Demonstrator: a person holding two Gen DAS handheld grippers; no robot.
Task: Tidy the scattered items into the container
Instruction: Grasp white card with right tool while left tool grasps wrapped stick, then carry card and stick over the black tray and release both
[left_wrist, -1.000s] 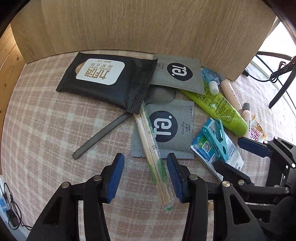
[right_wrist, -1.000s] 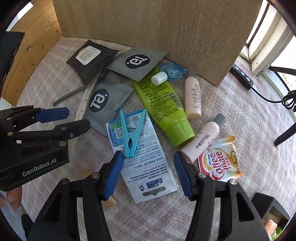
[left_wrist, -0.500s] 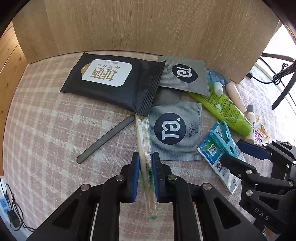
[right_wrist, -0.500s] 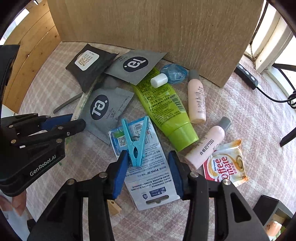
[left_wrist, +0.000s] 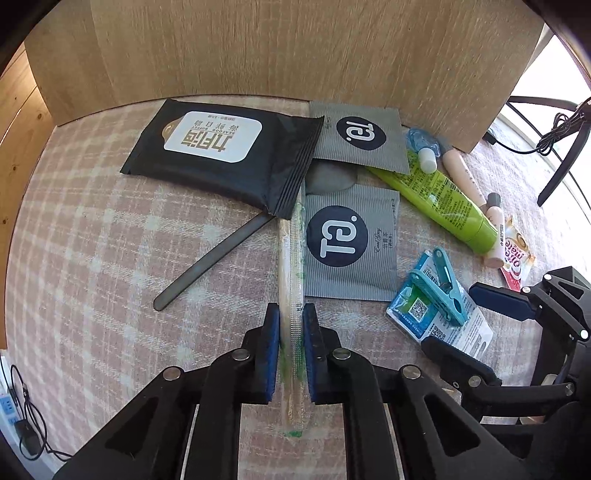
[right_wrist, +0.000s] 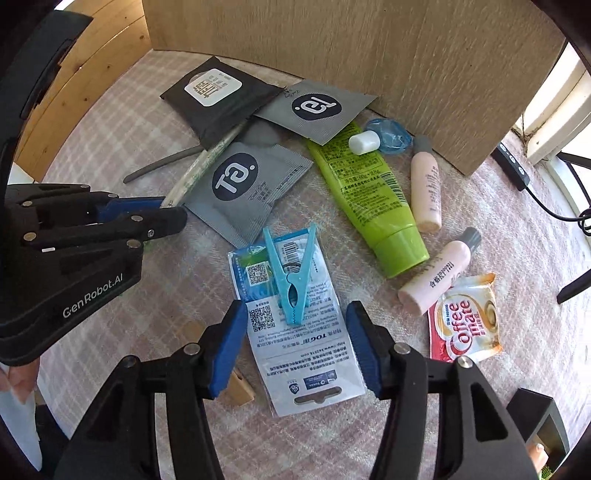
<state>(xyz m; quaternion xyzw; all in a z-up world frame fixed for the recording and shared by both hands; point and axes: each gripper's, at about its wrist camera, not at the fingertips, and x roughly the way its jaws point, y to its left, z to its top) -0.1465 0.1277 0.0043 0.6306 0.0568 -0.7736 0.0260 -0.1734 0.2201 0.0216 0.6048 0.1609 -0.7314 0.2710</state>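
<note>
The left gripper (left_wrist: 290, 350) is clenched on a long pair of wooden chopsticks in a clear plastic sleeve with green print (left_wrist: 290, 266); its blue pads press the sleeve from both sides near the lower end, its jaws having just been closing around it. The sleeve runs straight away from the gripper, its far tip tucked under the corner of a black wet-wipe pack with a white label (left_wrist: 225, 155). A slim dark grey flat stick (left_wrist: 212, 262) lies slanted just left of the sleeve, and a grey striped sachet with a dark round logo (left_wrist: 351, 243) lies touching it on the right, with a second such sachet (left_wrist: 360, 136) farther back against the wooden board (left_wrist: 295, 48). The right gripper (right_wrist: 295, 347) stands released — its jaws have just been opening again, with the blue pads apart on either side of a white and blue printed packet with QR codes (right_wrist: 295, 332) lying flat on the pink checked cloth (right_wrist: 110, 147). A light blue plastic clothes peg (right_wrist: 291, 277) rests on that packet, its closed tip just ahead of the gap between the pads and touched by neither. To the right lie a lime green tube (right_wrist: 369, 199), two pale pink bottles with grey caps (right_wrist: 426, 184), and a red and white Coffee mate sachet (right_wrist: 465, 321) — all well clear of the pads.
</note>
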